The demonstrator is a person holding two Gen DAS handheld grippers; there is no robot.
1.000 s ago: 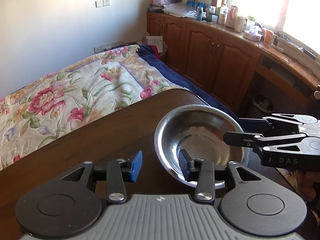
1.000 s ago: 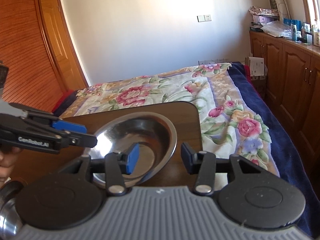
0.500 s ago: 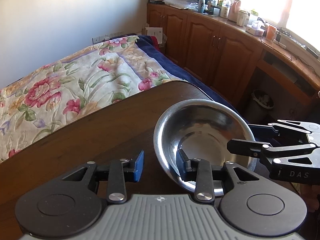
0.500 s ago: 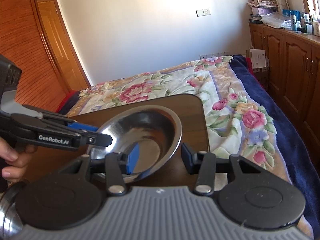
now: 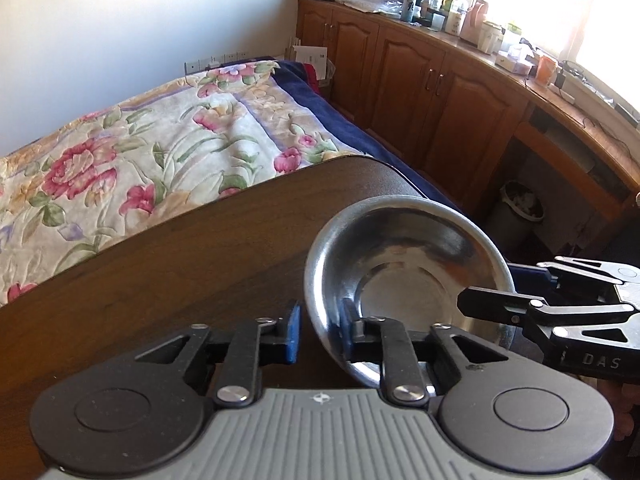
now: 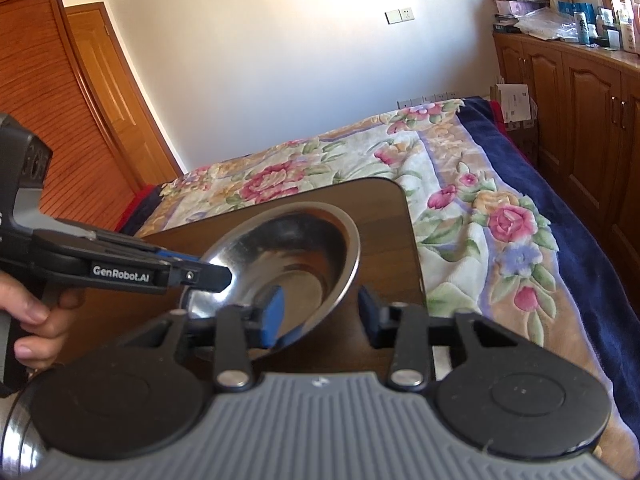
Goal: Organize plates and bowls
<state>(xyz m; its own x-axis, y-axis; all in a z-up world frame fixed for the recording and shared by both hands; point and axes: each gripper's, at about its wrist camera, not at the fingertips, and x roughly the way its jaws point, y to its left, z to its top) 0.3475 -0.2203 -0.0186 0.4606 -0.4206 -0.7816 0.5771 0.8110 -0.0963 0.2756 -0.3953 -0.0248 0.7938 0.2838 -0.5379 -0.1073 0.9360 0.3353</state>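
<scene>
A steel bowl (image 5: 404, 264) sits tilted over the far right corner of the dark wooden table (image 5: 160, 280). My left gripper (image 5: 320, 332) has its jaws narrowed onto the bowl's near rim, one blue pad outside the wall and one inside. In the right wrist view the bowl (image 6: 288, 248) leans with its rim between the fingers of my right gripper (image 6: 320, 312), which is open, its left pad inside the bowl. The left gripper (image 6: 224, 276) reaches the bowl's rim from the left, held by a hand (image 6: 36, 320). The right gripper (image 5: 492, 286) enters from the right.
A bed with a floral quilt (image 5: 140, 152) lies just past the table's far edge. Wooden cabinets (image 5: 440, 92) with a cluttered top run along the right wall, with a waste bin (image 5: 520, 212) below. A shiny metal rim (image 6: 12, 440) shows at the bottom left.
The left gripper's jaws have closed in from a wide gap onto the bowl's rim. The bowl has tipped up more steeply. The right gripper stays open around the opposite rim.
</scene>
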